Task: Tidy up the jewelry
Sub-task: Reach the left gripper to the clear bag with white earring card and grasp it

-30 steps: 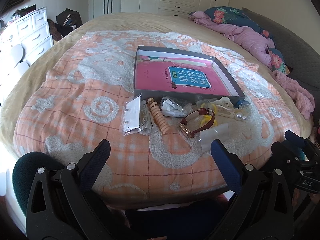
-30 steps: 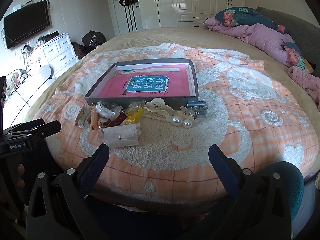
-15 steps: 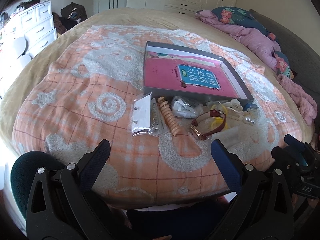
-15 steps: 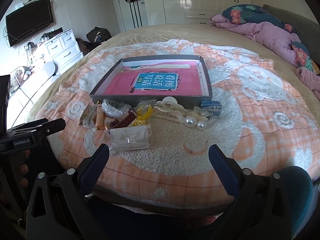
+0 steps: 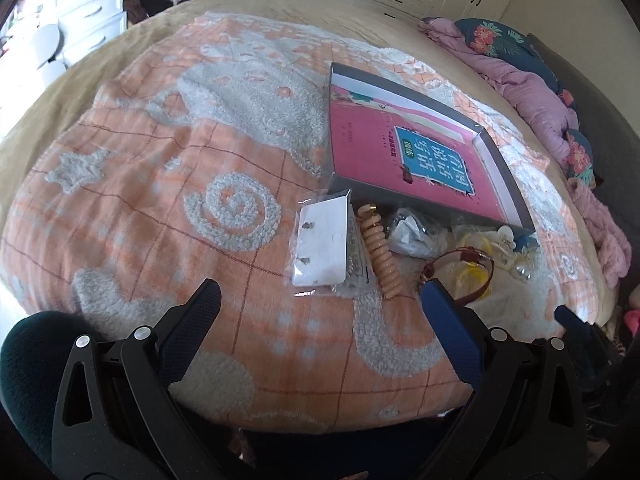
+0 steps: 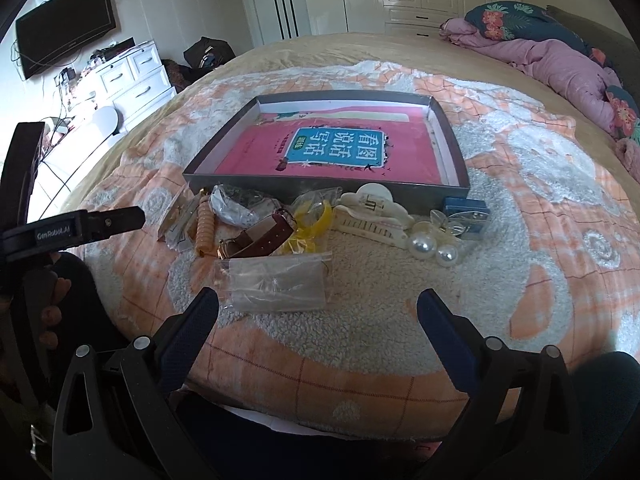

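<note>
Both of our grippers have their jaws spread wide with nothing between them: the left gripper (image 5: pixel 320 298) hangs over the near edge of the orange-and-white checked fleece blanket (image 5: pixel 168 184), and the right gripper (image 6: pixel 318 304) hovers just short of a clear flat plastic zip bag (image 6: pixel 276 280). Closest to our left jaws is a white earring card in a clear sleeve (image 5: pixel 322 242), with a peach spiral hair tie (image 5: pixel 380 250) lying just beside it on the right. Next along we've got a dark red leather watch strap with a gold buckle (image 6: pixel 260 238), resting against some yellow translucent plastic pieces (image 6: pixel 314 220). Further right sit a cream-white claw hair clip (image 6: pixel 374 216), two big round pearl beads (image 6: pixel 432 248) touching each other, and a small blue box (image 6: pixel 466 214). The whole pile lies along the front wall of a shallow grey cardboard tray (image 6: pixel 320 188), which has a pink book with a blue title panel (image 6: pixel 336 150) lying flat inside it. Everything's on a big bed with a rumpled purple duvet (image 6: pixel 560 62) at the far right.
</note>
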